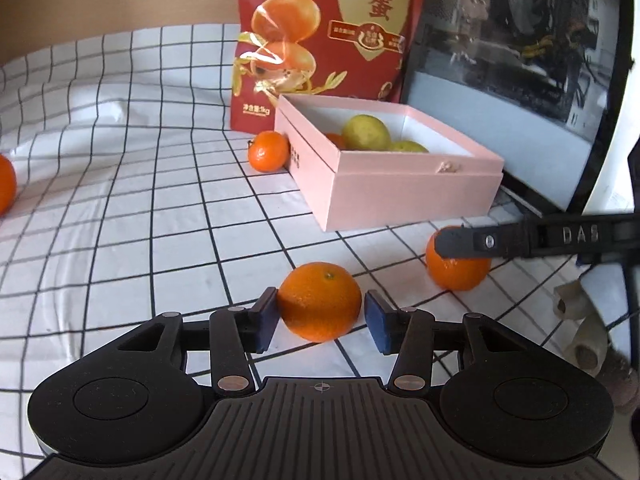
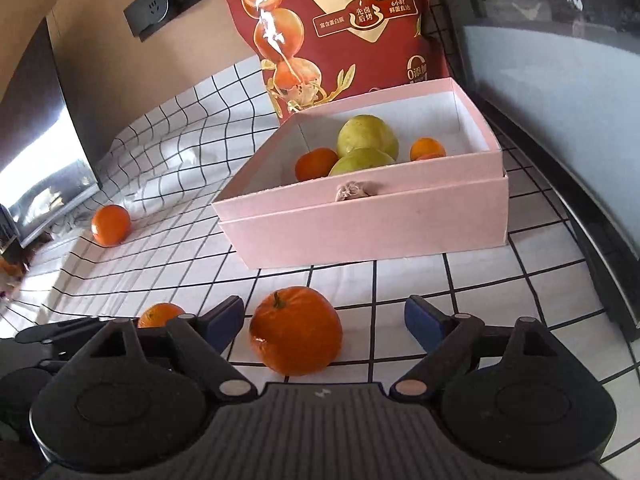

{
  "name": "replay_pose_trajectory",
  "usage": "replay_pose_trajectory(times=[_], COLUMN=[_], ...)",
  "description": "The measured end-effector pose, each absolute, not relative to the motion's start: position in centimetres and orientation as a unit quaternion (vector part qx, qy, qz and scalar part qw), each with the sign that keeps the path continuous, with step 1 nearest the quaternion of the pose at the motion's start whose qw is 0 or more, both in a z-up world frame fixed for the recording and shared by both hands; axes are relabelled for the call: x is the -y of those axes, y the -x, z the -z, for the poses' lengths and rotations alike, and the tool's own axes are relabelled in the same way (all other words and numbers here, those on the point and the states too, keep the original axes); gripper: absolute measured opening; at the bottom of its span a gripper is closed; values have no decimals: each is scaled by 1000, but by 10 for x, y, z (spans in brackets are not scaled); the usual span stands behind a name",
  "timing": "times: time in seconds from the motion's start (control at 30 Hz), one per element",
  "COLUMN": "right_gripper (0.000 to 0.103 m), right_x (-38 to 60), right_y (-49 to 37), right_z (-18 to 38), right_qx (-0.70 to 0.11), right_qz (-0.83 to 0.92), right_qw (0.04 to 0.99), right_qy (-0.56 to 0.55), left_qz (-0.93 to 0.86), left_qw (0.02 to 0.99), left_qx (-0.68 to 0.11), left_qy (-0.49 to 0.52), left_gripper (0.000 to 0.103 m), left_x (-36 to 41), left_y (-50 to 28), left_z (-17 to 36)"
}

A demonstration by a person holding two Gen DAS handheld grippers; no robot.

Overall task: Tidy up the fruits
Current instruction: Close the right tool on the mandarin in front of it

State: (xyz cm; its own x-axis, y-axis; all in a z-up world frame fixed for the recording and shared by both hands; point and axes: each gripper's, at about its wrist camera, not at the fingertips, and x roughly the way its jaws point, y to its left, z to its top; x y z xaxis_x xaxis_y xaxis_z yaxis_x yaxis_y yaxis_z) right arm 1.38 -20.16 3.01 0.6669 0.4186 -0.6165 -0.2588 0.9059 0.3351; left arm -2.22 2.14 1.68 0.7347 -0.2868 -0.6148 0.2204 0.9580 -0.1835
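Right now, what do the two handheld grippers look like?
Both are matte black plastic: a ribbed central body, two round discs and linkage bars with metal rivets. The left gripper and right gripper have dark blue pads on their fingers. One finger reads "DAS" in raised letters.

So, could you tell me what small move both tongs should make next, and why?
Probably close each set of tongs on its orange. The left tongs straddle an orange on the checked cloth, pads just clear of it. The right tongs stand wide around another orange. Neither is gripped yet, and the pink box lies just ahead.
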Motion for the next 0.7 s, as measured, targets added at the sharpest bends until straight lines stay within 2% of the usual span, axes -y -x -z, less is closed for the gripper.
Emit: replay_pose_trajectory(times=[0.07,0.2,0.7], right_gripper=[91,103,103], right_x=[199,185,153], right_y=[-15,-16,-7], right_z=[-30,-31,-30], right_qx=[-366,-379,-397], right_qz=[-191,-205,-192], right_qw=[905,900,895], right_qy=[-101,-59,71], left_qz=[140,142,125], left_qw=[928,928,931], left_qx=[-338,-338,-337], left_qy=[65,71,69], left_gripper=[49,49,47], left_x=[-27,-31,-23], left_y=[23,37,32], left_z=[-17,-19,-18])
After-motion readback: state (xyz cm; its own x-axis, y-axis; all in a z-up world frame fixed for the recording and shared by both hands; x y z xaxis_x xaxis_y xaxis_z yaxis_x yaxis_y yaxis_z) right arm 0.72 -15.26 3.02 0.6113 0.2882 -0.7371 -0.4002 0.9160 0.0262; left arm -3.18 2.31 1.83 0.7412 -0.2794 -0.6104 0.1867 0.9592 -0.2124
